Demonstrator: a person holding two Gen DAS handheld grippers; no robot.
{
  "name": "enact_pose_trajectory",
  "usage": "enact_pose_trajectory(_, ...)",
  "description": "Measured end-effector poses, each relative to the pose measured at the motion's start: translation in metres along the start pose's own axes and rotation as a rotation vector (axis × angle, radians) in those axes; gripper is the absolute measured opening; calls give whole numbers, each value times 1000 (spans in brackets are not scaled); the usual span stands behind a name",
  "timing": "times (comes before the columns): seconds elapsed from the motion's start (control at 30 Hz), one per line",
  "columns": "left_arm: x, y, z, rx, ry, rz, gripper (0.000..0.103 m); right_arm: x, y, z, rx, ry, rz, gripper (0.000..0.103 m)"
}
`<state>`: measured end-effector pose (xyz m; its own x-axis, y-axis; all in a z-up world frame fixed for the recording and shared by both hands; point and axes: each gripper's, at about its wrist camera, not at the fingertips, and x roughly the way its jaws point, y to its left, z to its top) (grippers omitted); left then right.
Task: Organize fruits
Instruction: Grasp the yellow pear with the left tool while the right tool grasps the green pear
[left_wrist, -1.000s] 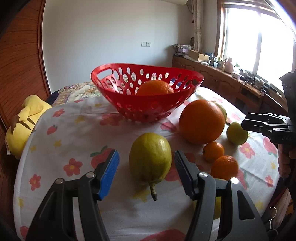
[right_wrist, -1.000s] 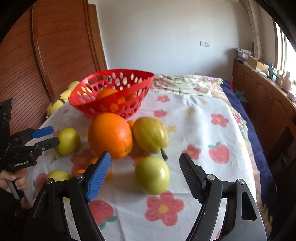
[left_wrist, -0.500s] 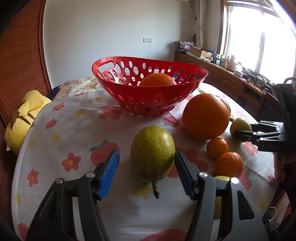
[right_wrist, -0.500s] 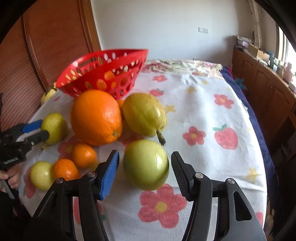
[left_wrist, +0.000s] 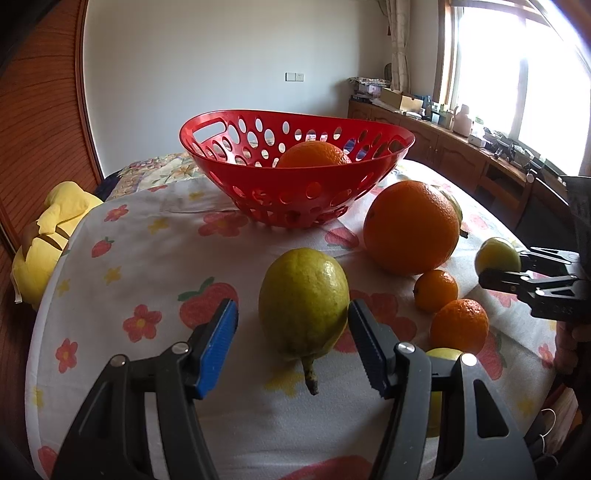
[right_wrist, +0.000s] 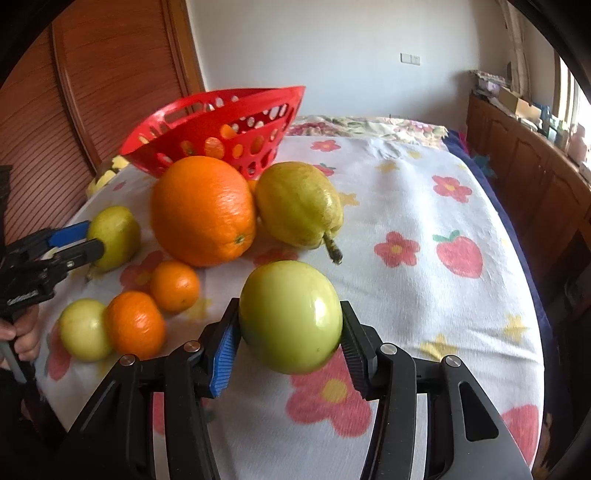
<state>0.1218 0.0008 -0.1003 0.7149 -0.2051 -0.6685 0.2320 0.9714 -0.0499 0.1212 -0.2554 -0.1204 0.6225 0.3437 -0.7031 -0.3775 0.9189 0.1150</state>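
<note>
Right gripper (right_wrist: 290, 341), lowered since the earlier frame, is closing on the green apple (right_wrist: 290, 317) lying on the tablecloth (right_wrist: 424, 221); left gripper (left_wrist: 291, 349) is standing open around the pear (left_wrist: 303, 306)

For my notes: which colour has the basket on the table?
Red basket with oval holes; clearest in the left wrist view.
</note>
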Motion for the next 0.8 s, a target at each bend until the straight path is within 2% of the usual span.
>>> enact_pose_trajectory(0.4,7,-8,2,30,34,16,63,-2,6,-6,-19,-36,5,52)
enact_pose_trajectory(0.8,15,-14,19,45,64,17,63,-5,4,-7,1,-62,10,52)
